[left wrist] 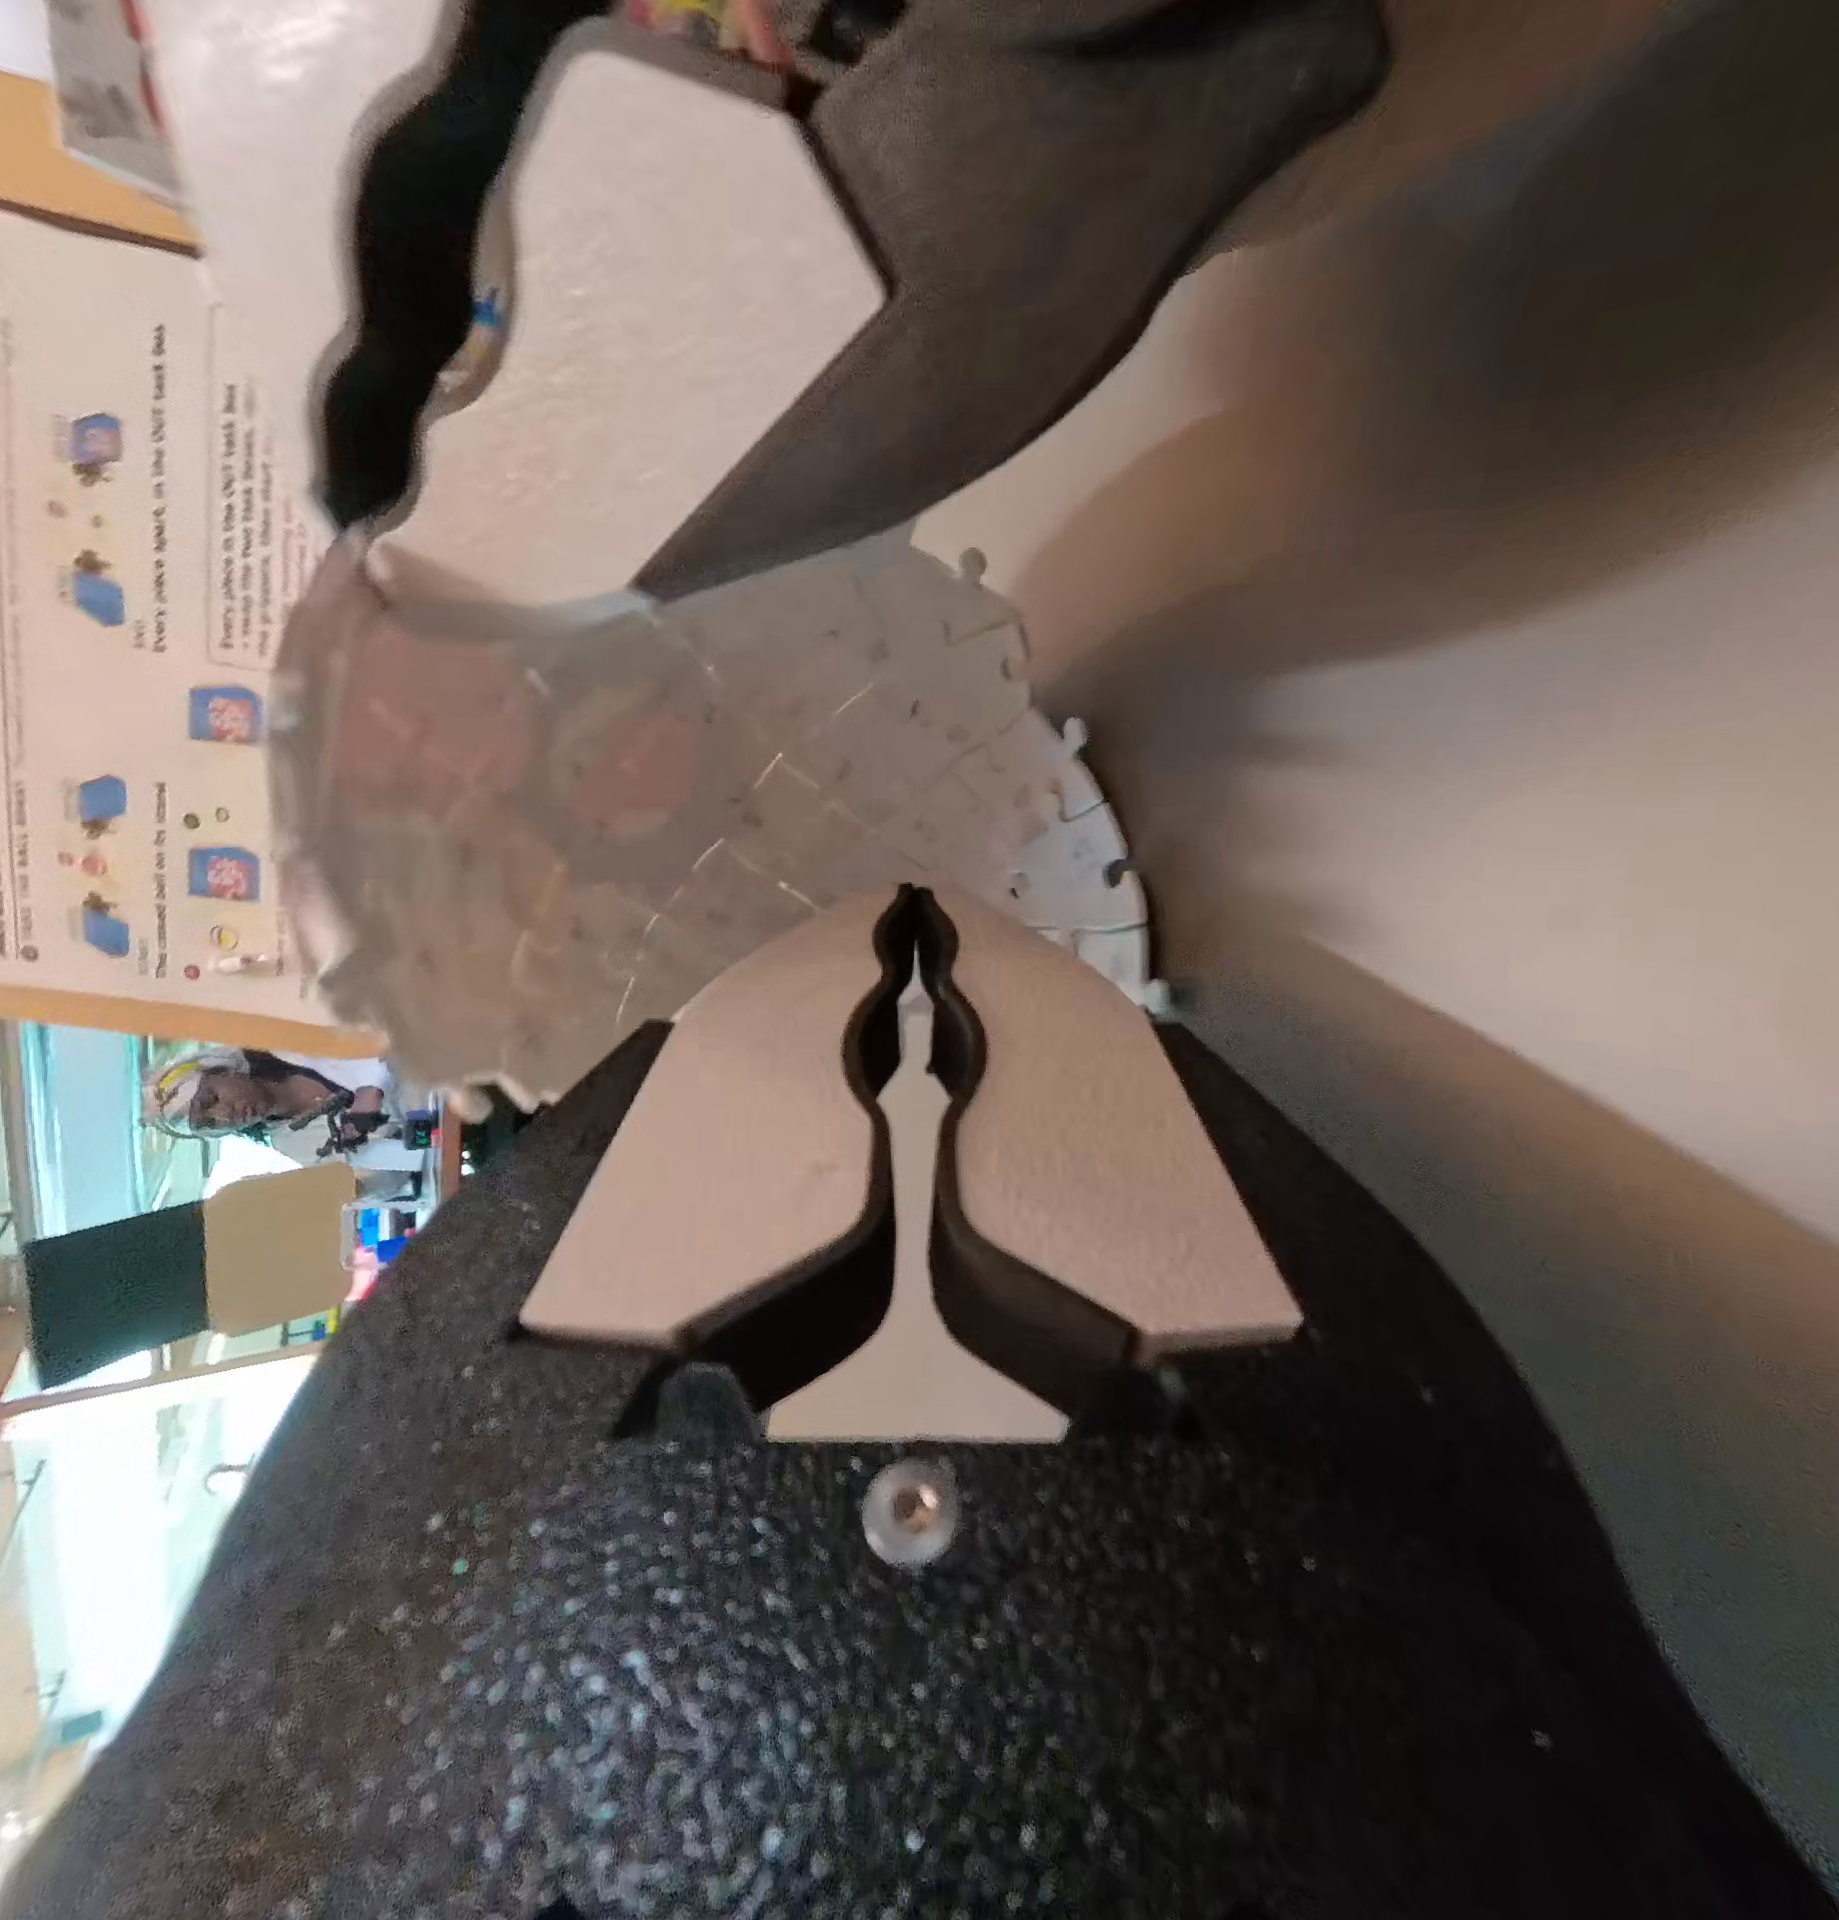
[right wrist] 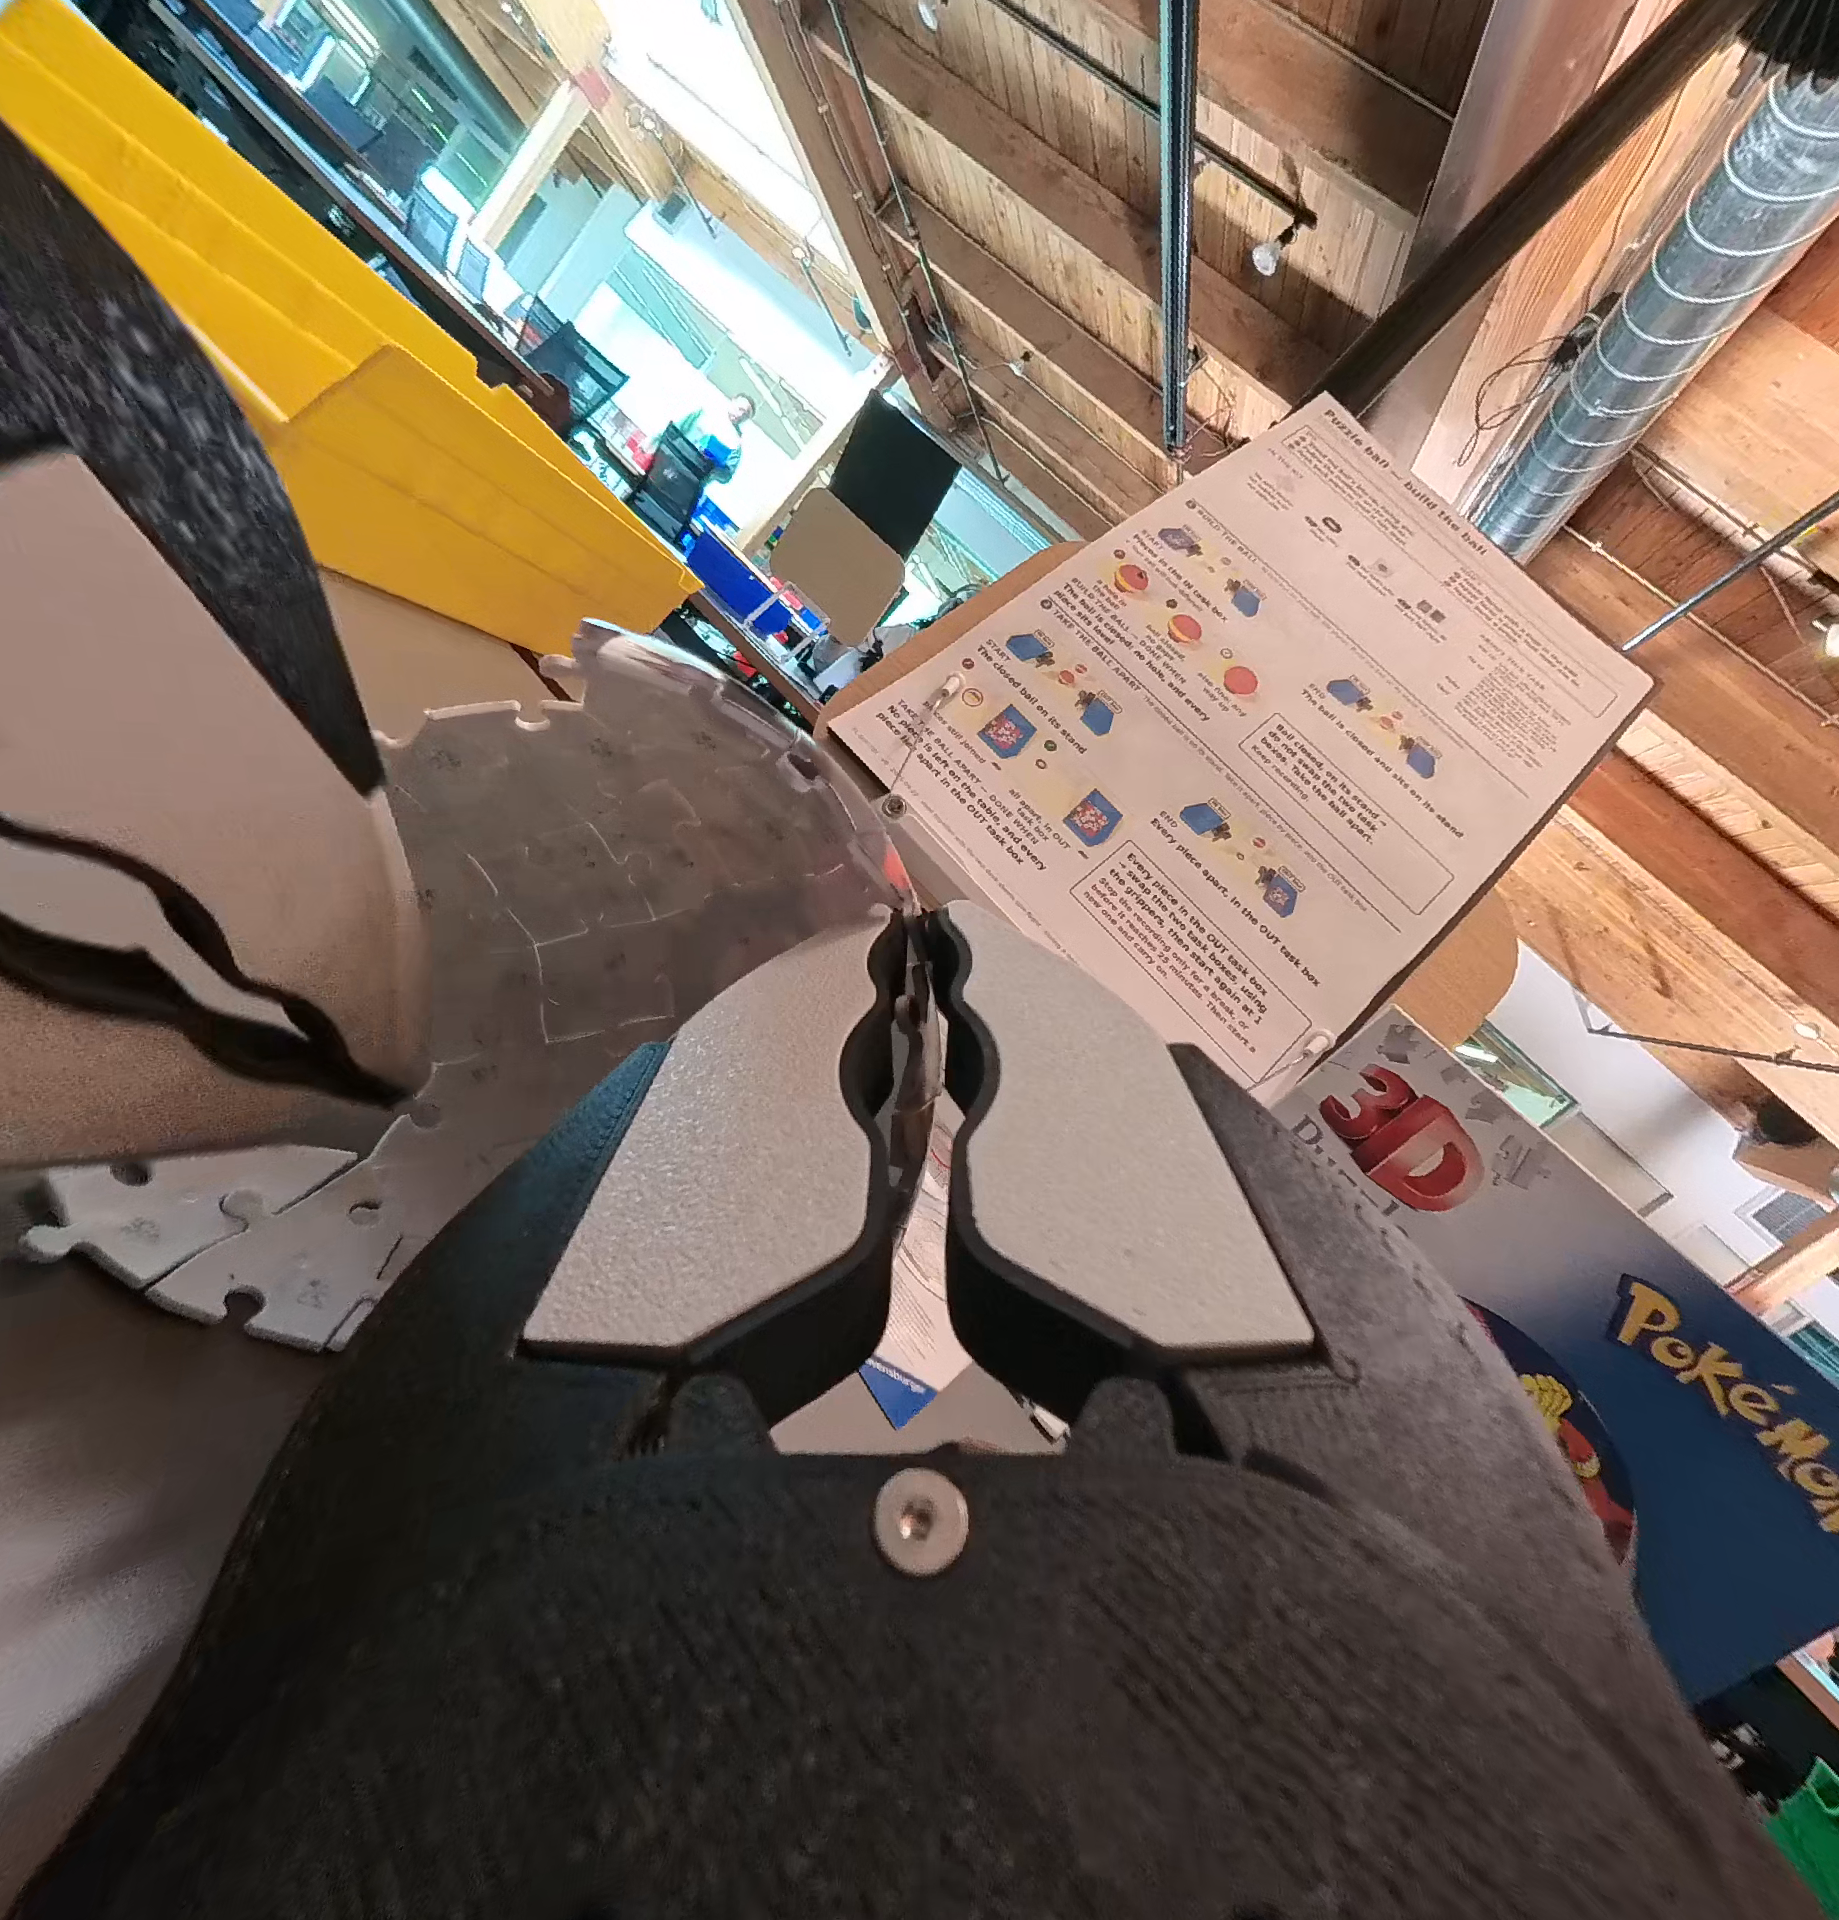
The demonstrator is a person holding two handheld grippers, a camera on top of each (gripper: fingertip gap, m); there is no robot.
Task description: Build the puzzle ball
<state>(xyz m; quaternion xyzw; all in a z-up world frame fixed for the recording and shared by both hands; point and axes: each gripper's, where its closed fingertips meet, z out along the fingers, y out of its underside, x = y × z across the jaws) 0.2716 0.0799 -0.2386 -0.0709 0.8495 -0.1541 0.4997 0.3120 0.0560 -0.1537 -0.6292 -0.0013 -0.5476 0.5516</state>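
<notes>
Puzzle ball shell (left wrist: 686, 790): half-built curved dome of interlocked pieces, pale grey plastic inside face, jigsaw tabs along its ragged rim. It's held in the air between both tongs.

Left tongs (left wrist: 910, 940): clenched on the shell's rim, tips nearly meeting. Grainy black body, flat beige pads.

Right tongs (right wrist: 920, 971): clenched on the shell's thin edge, seen edge-on between wavy black fingertips (right wrist: 962, 997).

Beyond the shell: stacked yellow bins (right wrist: 395, 457), hard plastic, contents not visible. Right of the shell: printed instruction sheet (right wrist: 1258, 727) on a board, glossy blue puzzle box (right wrist: 1621, 1351) below it.
</notes>
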